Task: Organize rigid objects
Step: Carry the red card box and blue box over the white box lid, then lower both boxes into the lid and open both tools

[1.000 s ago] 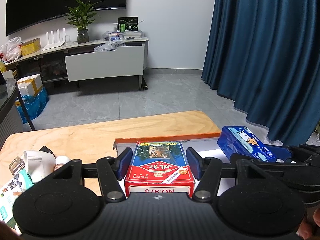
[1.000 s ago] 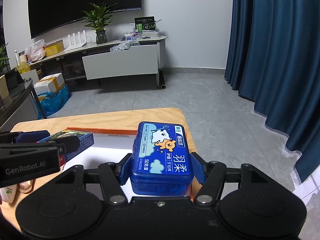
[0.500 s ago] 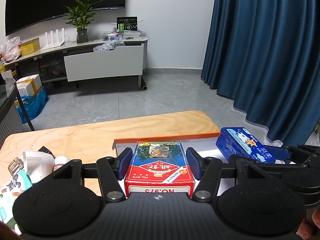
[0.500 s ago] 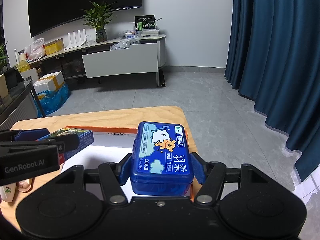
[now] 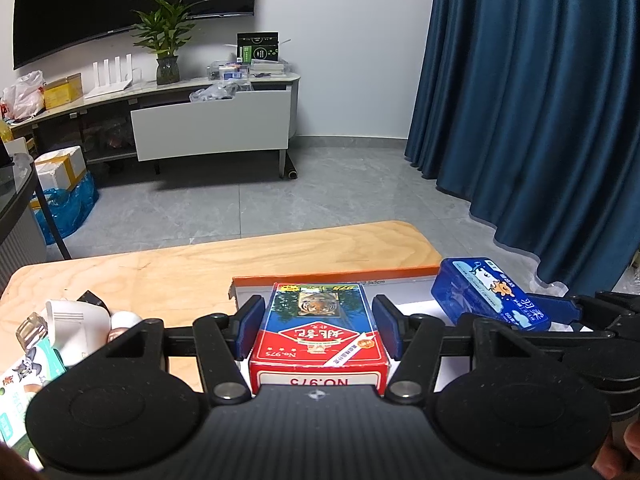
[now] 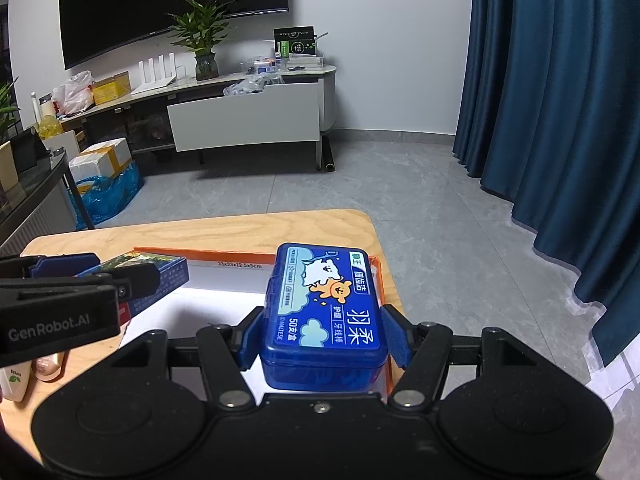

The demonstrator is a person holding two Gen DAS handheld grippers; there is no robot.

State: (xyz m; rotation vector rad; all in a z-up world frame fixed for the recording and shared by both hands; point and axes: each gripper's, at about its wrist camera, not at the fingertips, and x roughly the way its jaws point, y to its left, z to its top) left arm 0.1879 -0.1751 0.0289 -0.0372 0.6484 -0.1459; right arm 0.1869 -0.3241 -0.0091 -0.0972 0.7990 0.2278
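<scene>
Desk (image 5: 168,268): light wood, rounded corners, grey tile floor beyond it.

Tray (image 6: 224,270): shallow, white inside, orange rim, sits on the right part of the desk; its right edge runs close to the desk's right edge. Both held items are over it.

Left gripper (image 5: 318,326): fingers (image 5: 250,330) set fairly narrow and closed on the long sides of the card box (image 5: 318,332). Box is red and blue with a tiger print, label end "NO.975" toward the camera, lying flat between the pads. From the right wrist view the same box (image 6: 160,272) sits over the tray's left part, far end poking out past the left gripper (image 6: 94,280). Can't tell if it touches the tray floor.

Right gripper (image 6: 324,334): fingers (image 6: 394,338) at mid width, clamped on both sides of the blue floss case (image 6: 324,312). Case is translucent blue plastic, cartoon label on the lid, held lid-up over the tray's right end. In the left wrist view the case (image 5: 486,294) is just right of the card box, not touching it.

Clutter at the desk's left edge: white plastic gadget (image 5: 74,318), a carton with green and cartoon print (image 5: 24,376), a small pale bottle (image 6: 14,378) beside the tray.

Part of the person's hand shows at the bottom right corner of the left wrist view (image 5: 624,446).
</scene>
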